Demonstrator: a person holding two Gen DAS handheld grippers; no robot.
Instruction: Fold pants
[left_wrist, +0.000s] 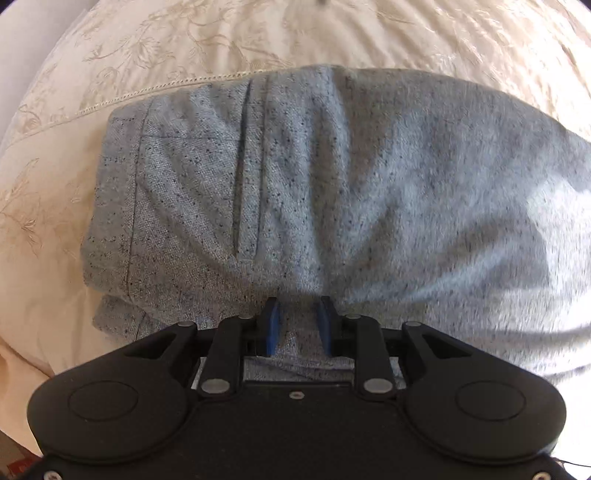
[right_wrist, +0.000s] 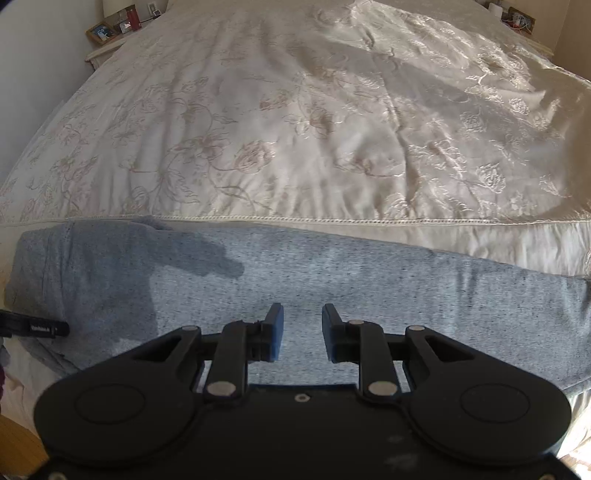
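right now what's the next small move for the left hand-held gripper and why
Probably close the left hand-held gripper on the pants: grey fabric already sits bunched between its open blue pads, while the right hand-held gripper hovers open over the leg.

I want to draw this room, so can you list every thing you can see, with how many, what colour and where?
pants: one, speckled grey, lying lengthwise along the near edge of the bed
bedspread: one, cream with a flower pattern, covering the bed
nightstand: one, pale, far left of the bed
picture frame: one, wooden, on the nightstand
red bottle: one, on the nightstand
small items: several, too small to tell, far right of the bed
left gripper: one, black with blue pads, jaws apart with a bunch of pants fabric between them
right gripper: one, black with blue pads, jaws open above the pants
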